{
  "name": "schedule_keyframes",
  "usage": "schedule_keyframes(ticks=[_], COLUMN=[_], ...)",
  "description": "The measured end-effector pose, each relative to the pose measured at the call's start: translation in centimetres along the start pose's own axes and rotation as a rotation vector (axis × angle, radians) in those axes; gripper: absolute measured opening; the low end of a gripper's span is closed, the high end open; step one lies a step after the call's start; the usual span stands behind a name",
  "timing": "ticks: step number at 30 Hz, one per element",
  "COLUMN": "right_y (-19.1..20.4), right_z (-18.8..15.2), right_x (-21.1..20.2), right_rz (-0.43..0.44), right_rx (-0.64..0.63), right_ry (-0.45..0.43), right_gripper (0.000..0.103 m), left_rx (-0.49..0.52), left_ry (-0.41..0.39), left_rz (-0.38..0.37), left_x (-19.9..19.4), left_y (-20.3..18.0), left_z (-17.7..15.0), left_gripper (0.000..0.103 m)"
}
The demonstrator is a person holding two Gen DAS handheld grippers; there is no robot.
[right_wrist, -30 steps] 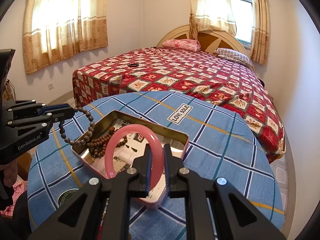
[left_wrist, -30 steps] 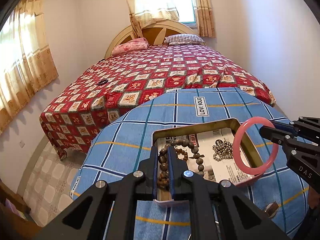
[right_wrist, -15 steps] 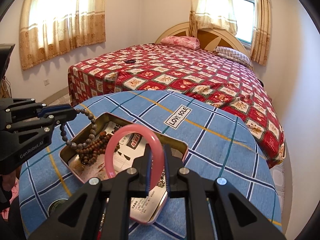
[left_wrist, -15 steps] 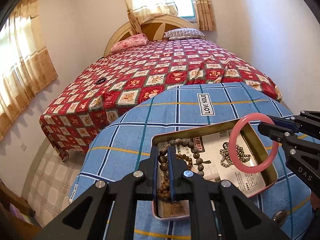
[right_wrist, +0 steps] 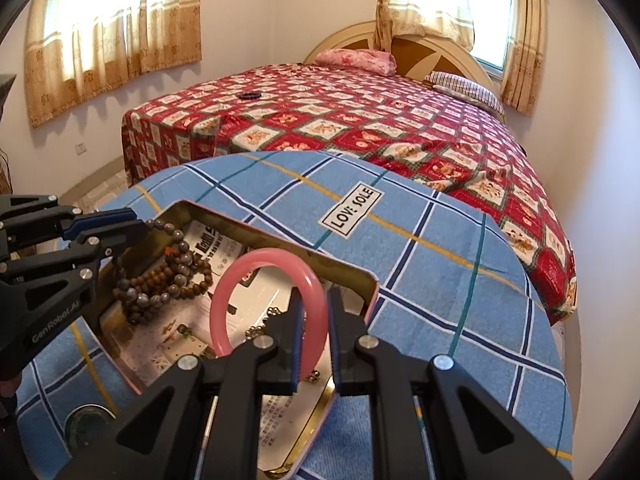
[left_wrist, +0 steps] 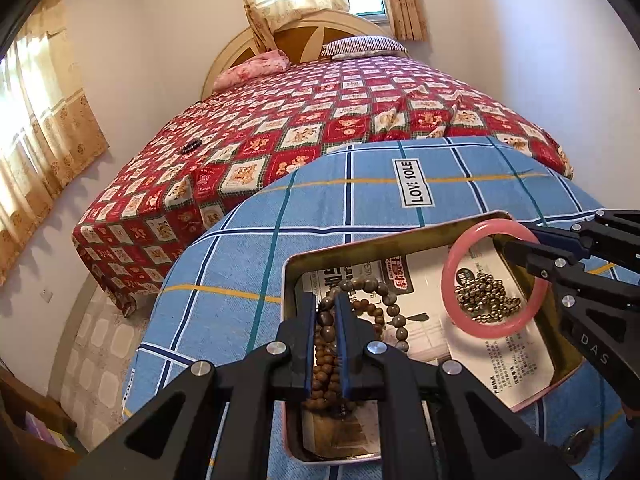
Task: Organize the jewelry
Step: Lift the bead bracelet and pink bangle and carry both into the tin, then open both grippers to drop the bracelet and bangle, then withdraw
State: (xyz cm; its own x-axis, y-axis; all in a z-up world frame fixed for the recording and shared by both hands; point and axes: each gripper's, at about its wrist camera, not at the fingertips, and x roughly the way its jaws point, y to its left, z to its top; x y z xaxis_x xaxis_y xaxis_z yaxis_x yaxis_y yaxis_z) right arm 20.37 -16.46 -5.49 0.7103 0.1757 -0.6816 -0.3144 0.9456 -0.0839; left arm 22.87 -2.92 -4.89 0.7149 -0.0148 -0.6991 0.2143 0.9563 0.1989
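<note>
A metal tin (left_wrist: 392,240) (right_wrist: 280,236) lined with printed paper lies on the round blue checked table. My left gripper (left_wrist: 326,304) (right_wrist: 136,226) is shut on a brown bead bracelet (left_wrist: 384,300) (right_wrist: 176,272) that drapes into the tin's left end. My right gripper (right_wrist: 314,300) (left_wrist: 508,240) is shut on a pink bangle (right_wrist: 240,280) (left_wrist: 452,280), held upright low inside the tin's right end. A small metal bead chain (left_wrist: 484,296) (right_wrist: 256,332) lies in the tin beneath the bangle.
A "LOVE SOLE" label (left_wrist: 414,182) (right_wrist: 352,208) marks the tablecloth beyond the tin. A round glass object (right_wrist: 86,424) sits near the table's front edge. A bed with a red patterned cover (left_wrist: 320,120) stands right behind the table.
Both grippers have moved down into the tin. The beads have sunk and piled at the left end, and the pink bangle has come down over the metal bead chain.
</note>
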Motion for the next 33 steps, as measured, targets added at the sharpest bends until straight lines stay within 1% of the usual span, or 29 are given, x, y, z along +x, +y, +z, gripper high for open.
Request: schedule_keyframes(ticks=[8,13,14,15,16,20,21,22,23,24,25,26,27,33], right_y=[0.2,0.5,0.5,0.5,0.4,0.3,0.2,0.2,0.2,0.2,0.2,0.2,0.3,0.8], right_z=[-0.2,-0.2,-0.2,-0.2,-0.3,-0.4,-0.5,-0.6,-0.6,-0.7,-0.8,-0.9,-1.1,-1.8], right_x=[0.6,0.6,0.6,0.5,0.4,0.0,-0.2,-0.3,-0.4,-0.5,-0.7,-0.9,-1.0,-2.7], right_rz=[-0.003,-0.002,-0.004,-0.003,-0.005,-0.017,-0.019,-0.022,-0.024,-0.025,-0.024,-0.025,-0.029,-0.035], right_rx=[-0.009,-0.022,-0.019,-0.015,-0.011,-0.008,-0.005,-0.005,-0.004,-0.002,-0.001,-0.002,-0.004,-0.010], right_ry=[0.016,0.020,0.016,0.014,0.008,0.003,0.003,0.003,0.002,0.000,-0.004,-0.007,-0.009,-0.031], right_gripper=[0.013,0.015,0.018,0.029,0.038,0.039,0.039,0.039,0.039,0.041,0.044,0.045,0.046,0.047], left_rx=[0.005,0.042,0.041,0.041,0.042,0.038,0.036,0.033,0.029,0.025,0.024,0.022,0.021,-0.003], left_ry=[0.012,0.004,0.005,0.004,0.002,0.002,0.003,0.006,0.005,-0.003,-0.010,-0.018,-0.026,-0.024], left_rz=[-0.003,-0.022,-0.026,-0.022,-0.019,0.004,0.011,0.017,0.022,0.029,0.038,0.046,0.047,0.048], left_x=[0.6,0.2,0.2,0.1,0.0,-0.2,-0.2,-0.3,-0.4,-0.6,-0.8,-1.0,-1.3,-2.6], left_y=[0.1,-0.8,-0.9,-0.9,-1.0,-0.7,-0.7,-0.6,-0.5,-0.4,-0.3,-0.2,-0.1,0.5], left_z=[-0.1,-0.2,-0.2,-0.1,-0.1,-0.1,-0.1,-0.1,-0.2,-0.3,-0.4,-0.5,-0.6,-1.5], left_gripper=[0.009,0.010,0.010,0.010,0.010,0.012,0.016,0.024,0.031,0.045,0.057,0.060,0.061,0.061])
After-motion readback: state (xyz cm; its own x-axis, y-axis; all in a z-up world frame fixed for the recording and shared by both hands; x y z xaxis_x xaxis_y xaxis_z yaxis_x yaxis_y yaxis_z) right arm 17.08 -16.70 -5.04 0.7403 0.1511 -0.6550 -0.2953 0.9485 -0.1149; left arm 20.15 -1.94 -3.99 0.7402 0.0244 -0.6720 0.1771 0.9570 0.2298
